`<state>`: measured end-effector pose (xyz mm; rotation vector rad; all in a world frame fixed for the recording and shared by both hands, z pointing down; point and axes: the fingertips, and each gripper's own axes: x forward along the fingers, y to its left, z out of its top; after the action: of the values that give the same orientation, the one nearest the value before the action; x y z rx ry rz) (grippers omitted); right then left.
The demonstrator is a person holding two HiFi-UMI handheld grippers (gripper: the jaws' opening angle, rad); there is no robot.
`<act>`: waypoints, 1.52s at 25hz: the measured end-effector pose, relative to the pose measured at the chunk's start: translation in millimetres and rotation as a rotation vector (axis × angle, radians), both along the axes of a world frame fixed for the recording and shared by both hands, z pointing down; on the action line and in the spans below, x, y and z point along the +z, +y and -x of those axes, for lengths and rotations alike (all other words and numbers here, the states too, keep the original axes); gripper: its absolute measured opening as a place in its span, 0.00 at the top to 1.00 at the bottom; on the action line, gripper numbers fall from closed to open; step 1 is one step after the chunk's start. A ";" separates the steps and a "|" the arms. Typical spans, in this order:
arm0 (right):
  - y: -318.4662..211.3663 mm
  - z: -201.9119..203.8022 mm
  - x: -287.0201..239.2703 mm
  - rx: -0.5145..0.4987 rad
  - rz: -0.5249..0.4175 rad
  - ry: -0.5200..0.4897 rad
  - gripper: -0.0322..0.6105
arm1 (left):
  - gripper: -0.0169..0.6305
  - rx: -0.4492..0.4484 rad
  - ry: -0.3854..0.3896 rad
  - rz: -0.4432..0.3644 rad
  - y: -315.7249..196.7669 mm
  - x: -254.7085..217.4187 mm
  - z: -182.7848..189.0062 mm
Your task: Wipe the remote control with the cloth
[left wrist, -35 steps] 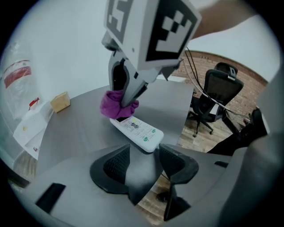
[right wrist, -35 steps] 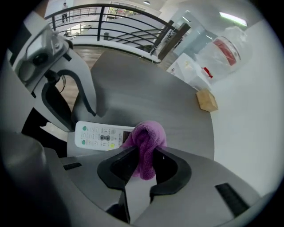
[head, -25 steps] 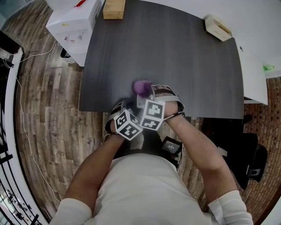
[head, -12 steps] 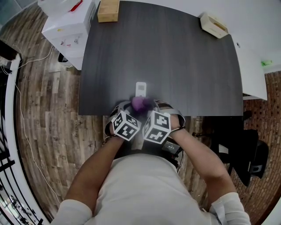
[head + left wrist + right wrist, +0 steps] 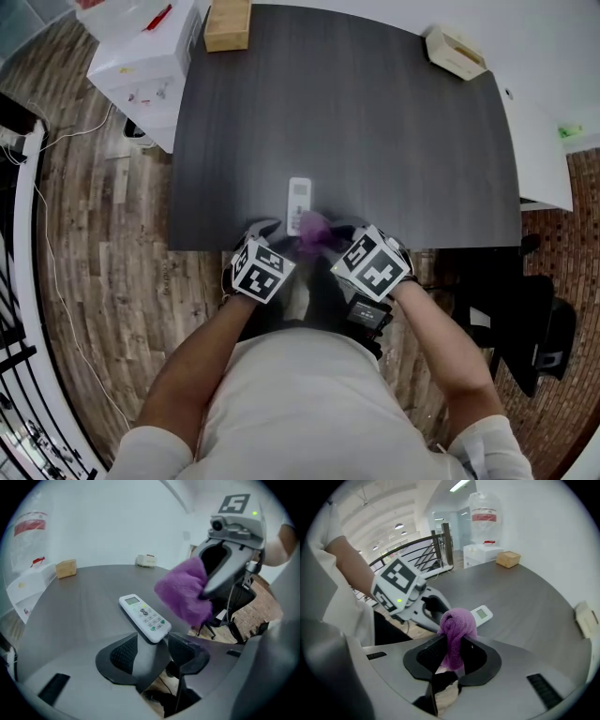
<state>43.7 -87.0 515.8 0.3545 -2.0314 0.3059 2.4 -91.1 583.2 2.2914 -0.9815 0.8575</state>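
Observation:
A white remote control (image 5: 299,199) lies face up on the dark table (image 5: 375,141), close to the front edge. My left gripper (image 5: 274,234) holds its near end: in the left gripper view the remote control (image 5: 144,617) fills the gap between the pads (image 5: 124,653) of the left gripper (image 5: 152,644). My right gripper (image 5: 452,656) is shut on a bunched purple cloth (image 5: 457,630). The cloth (image 5: 314,232) hangs just right of the remote's near end and above it; the cloth (image 5: 183,595) does not lie on the buttons.
A wooden block (image 5: 228,25) and a tan box (image 5: 457,52) sit at the table's far corners. White boxes (image 5: 141,52) stand on the floor at the left. A white desk (image 5: 539,141) adjoins the right side, with a black chair (image 5: 525,319) below it.
The cloth has come back off the remote toward the front edge, so the remote now shows in full. The right gripper has swung out to the right. The left gripper hardly moved.

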 end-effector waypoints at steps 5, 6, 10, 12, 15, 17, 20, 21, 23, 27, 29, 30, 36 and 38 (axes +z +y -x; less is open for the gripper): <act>-31.5 9.3 24.2 0.047 -0.092 0.065 0.80 | 0.66 -0.018 0.164 0.038 3.6 -18.4 1.4; -29.4 8.4 32.2 0.049 -0.083 0.077 0.80 | 0.66 -0.034 0.200 0.048 2.0 -21.9 3.1; -29.3 -6.2 43.4 0.141 -0.037 0.053 0.80 | 0.66 -0.142 0.362 0.090 -21.5 -35.3 15.8; -32.6 -12.8 48.5 0.202 0.002 0.021 0.80 | 0.66 -0.203 0.441 0.140 -37.3 -35.2 18.3; -35.2 -15.6 52.9 0.289 0.059 -0.034 0.80 | 0.66 -0.228 0.482 0.231 -50.5 -26.4 10.8; -35.2 -15.8 53.3 0.319 0.080 -0.056 0.80 | 0.66 -0.236 0.493 0.299 -53.2 -19.8 2.5; -35.3 -19.0 55.2 0.383 0.129 -0.098 0.80 | 0.66 -0.288 0.553 0.417 -54.2 -11.8 -8.9; -35.4 -19.6 55.0 0.409 0.150 -0.117 0.80 | 0.66 -0.315 0.583 0.456 -54.8 -9.8 -11.2; -34.9 -20.2 53.1 0.446 0.187 -0.154 0.80 | 0.72 -0.363 0.636 0.518 -55.6 -6.7 -14.2; -32.4 -25.7 45.0 0.440 0.207 -0.202 0.80 | 0.82 -0.370 0.691 0.556 -51.8 -6.5 -16.5; -33.1 -31.0 38.0 0.418 0.195 -0.217 0.80 | 0.82 -0.355 0.740 0.561 -49.8 -11.5 -19.1; -34.1 -33.2 34.9 0.410 0.186 -0.221 0.80 | 0.82 -0.352 0.772 0.563 -49.7 -14.5 -20.4; -46.5 -47.6 32.6 0.475 0.154 -0.234 0.80 | 0.82 -0.370 0.791 0.584 -46.7 -10.1 -18.4; -51.4 -52.4 33.5 0.517 0.162 -0.244 0.80 | 0.82 -0.362 0.775 0.595 -44.1 -8.4 -17.8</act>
<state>96.0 -138.4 549.3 0.7714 -2.1080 0.8615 20.2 -135.2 574.9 1.6239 -0.6283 0.0472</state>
